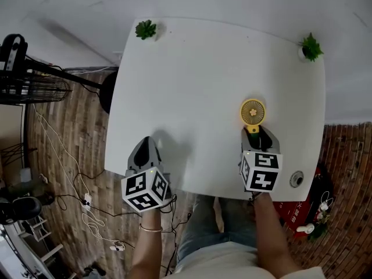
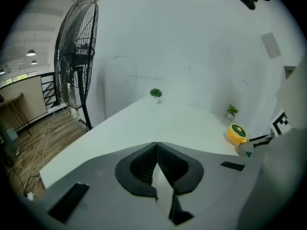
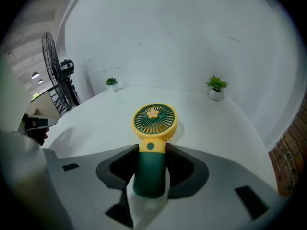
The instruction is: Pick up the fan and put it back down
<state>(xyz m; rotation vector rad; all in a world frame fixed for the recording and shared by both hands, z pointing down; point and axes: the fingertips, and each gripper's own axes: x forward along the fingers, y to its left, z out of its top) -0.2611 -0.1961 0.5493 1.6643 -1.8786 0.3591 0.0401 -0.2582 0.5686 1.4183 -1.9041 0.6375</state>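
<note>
A small hand fan (image 1: 252, 111) with a yellow round head and a dark green handle lies near the right side of the white table (image 1: 203, 68). My right gripper (image 1: 256, 131) reaches it from the near edge. In the right gripper view the two jaws press against both sides of the handle just below the fan head (image 3: 154, 121), so the right gripper (image 3: 151, 150) is shut on it. I cannot tell if the fan is off the surface. My left gripper (image 1: 146, 139) hovers over the table's near left edge; its jaws (image 2: 157, 145) meet at the tips with nothing between them. The fan (image 2: 236, 133) shows far right there.
Two small potted plants (image 1: 146, 29) (image 1: 311, 46) stand at the far corners of the table. A tall black floor fan (image 1: 23, 80) stands off the left side, with cables (image 1: 75, 179) on the wooden floor. A round cable port (image 1: 296, 179) sits at the near right corner.
</note>
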